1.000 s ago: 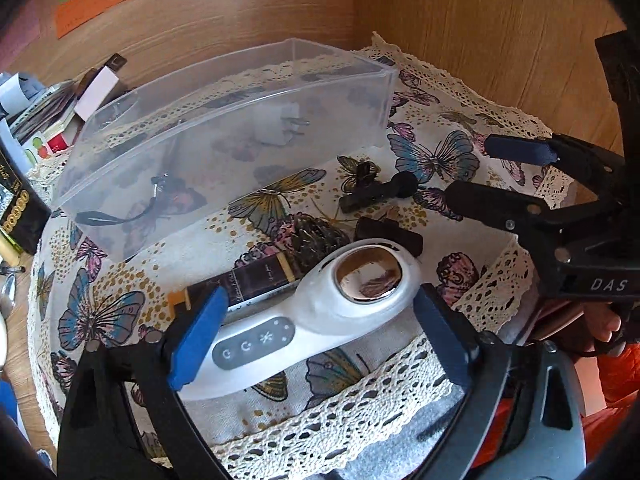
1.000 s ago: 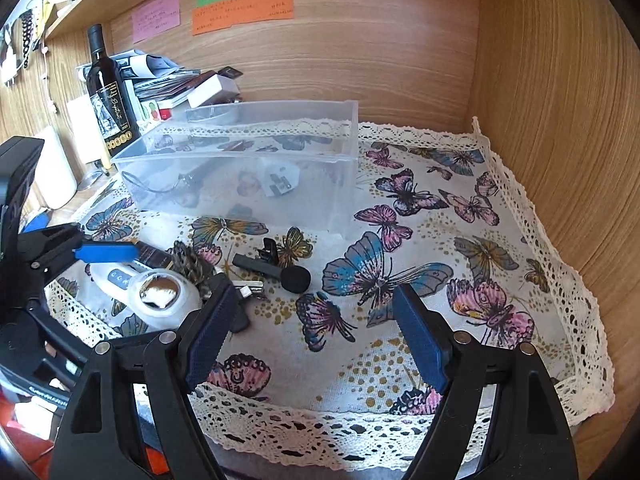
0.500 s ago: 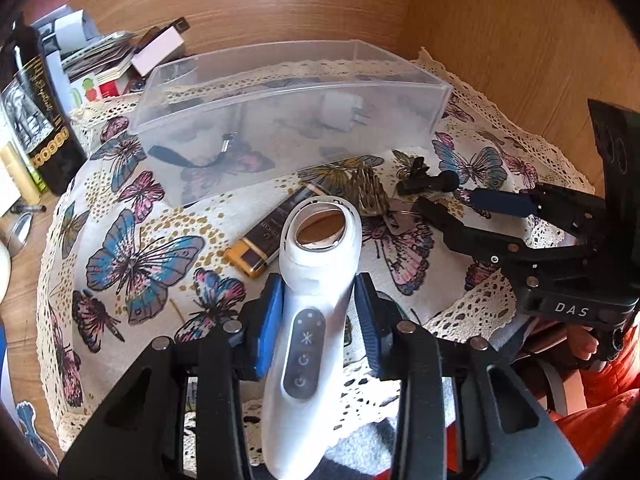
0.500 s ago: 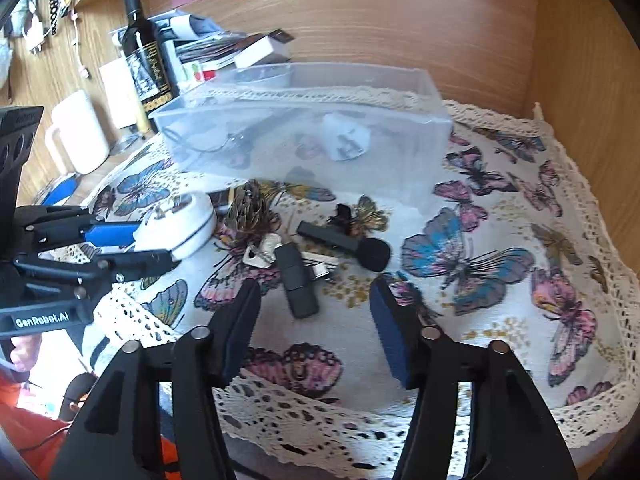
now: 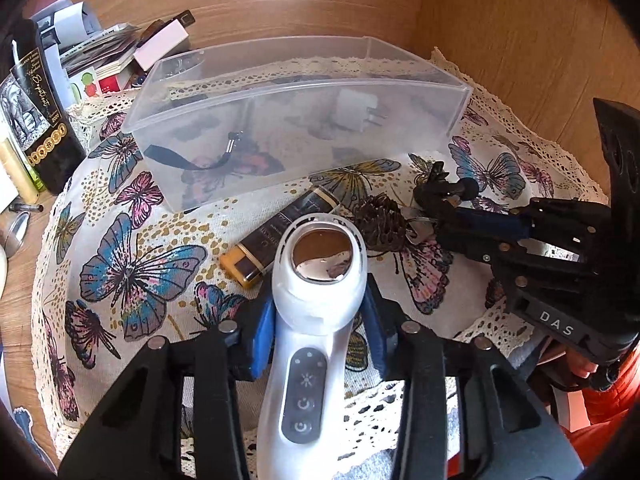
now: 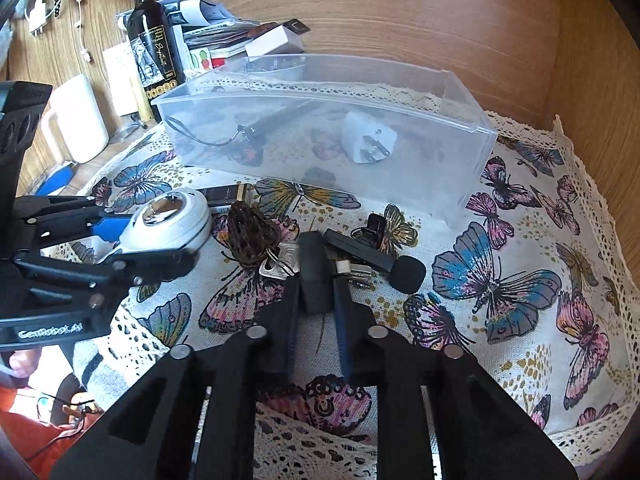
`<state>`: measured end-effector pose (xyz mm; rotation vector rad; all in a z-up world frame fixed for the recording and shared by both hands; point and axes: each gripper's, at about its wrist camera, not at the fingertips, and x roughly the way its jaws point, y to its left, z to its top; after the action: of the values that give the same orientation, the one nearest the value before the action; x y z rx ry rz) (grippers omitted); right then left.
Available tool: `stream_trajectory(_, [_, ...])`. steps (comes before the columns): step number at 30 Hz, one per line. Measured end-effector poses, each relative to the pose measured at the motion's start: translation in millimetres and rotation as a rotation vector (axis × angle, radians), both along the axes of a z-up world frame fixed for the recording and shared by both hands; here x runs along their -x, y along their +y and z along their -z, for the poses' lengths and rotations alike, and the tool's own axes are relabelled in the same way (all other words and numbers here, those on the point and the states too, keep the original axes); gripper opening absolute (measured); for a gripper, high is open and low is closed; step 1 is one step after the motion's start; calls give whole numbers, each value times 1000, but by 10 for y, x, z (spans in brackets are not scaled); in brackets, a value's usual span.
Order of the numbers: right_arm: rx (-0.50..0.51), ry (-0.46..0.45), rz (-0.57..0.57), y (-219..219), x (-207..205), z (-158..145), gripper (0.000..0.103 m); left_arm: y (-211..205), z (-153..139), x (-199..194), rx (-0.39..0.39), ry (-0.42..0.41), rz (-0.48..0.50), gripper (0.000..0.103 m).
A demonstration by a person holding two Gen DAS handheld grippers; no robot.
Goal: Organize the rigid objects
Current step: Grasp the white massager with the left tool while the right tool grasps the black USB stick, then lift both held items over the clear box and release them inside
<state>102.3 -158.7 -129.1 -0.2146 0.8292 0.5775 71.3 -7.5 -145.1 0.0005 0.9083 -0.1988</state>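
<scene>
My left gripper [image 5: 318, 320] is shut on a white handheld device [image 5: 316, 300] with a mirrored round head, seen also in the right wrist view [image 6: 168, 224]. My right gripper [image 6: 316, 296] is shut on a black rectangular block [image 6: 315, 276] on the butterfly cloth. A clear plastic bin [image 6: 460, 160] behind holds a white plug adapter [image 6: 368, 140] and a black pen with strap [image 6: 276, 120]. A brown woven key pouch with keys [image 6: 252, 236], a black clip microphone [image 6: 384, 260] and a black-gold lighter [image 5: 280, 232] lie in front of the bin.
A wine bottle [image 6: 154, 44], stacked papers and boxes [image 6: 240, 36] and a white mug [image 6: 78, 120] stand at the back left. Wooden walls [image 6: 580, 60] close the back and right. The cloth's lace edge [image 6: 320, 432] runs along the front.
My left gripper closed on the white device and lifted its head. My right gripper moved left and forward and closed on the black block.
</scene>
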Motion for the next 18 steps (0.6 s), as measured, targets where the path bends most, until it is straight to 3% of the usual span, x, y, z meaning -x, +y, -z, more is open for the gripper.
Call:
stream_trajectory(7, [-22,-29,22,-92,43,-71,14,83,-89,83,33,-35,-27,39])
stream_trajectory(18, [-77,-124,56,-189,45,-419,14,331,-528,188,83,-164,-79,38])
